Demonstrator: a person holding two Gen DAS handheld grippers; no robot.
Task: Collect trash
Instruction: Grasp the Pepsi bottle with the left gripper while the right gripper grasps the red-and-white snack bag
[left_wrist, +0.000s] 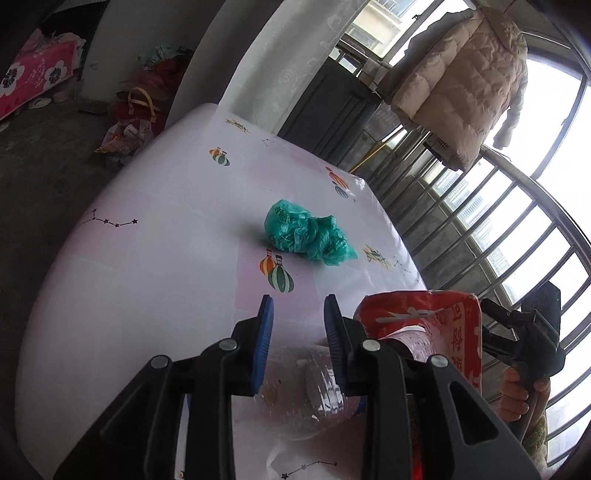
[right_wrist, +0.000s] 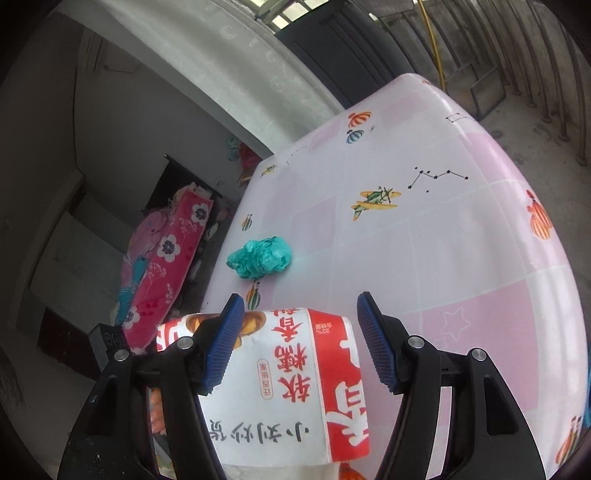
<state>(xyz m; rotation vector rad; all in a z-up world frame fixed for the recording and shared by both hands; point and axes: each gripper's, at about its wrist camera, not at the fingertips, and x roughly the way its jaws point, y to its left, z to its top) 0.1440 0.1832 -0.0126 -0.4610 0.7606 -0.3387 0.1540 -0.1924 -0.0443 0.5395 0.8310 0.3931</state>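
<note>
Nearest me, my left gripper (left_wrist: 298, 336) has its blue pads parted with nothing between them. A clear plastic bottle (left_wrist: 317, 391) lies on its side right under them, its far end tucked into the mouth of the red-and-white paper bag (left_wrist: 436, 332). My right gripper (right_wrist: 301, 341) is spread wide and grips nothing; the bag (right_wrist: 295, 376) lies under and between its fingers, and whether a pad touches the paper I can't tell.

Risks here, my guess: the bottle is round and slick, so a closing pad could squirt it sideways or roll it out of the bag. The bag is thin and soft, so its mouth may fold shut or the whole bag may slide on the glossy tablecloth (right_wrist: 461, 258) if one side gets pushed with no hold on the other. It also sits near the table edge, so a shove could send it off.

Further out, a crumpled green plastic bag (left_wrist: 308, 236) sits loose on the cloth, well apart from both grippers and not collected yet. It's light, so a pinch may catch only a flap and let it unravel or drag.

Beyond the table are a window railing and a hanging padded jacket (left_wrist: 458, 85), neither one relevant.
</note>
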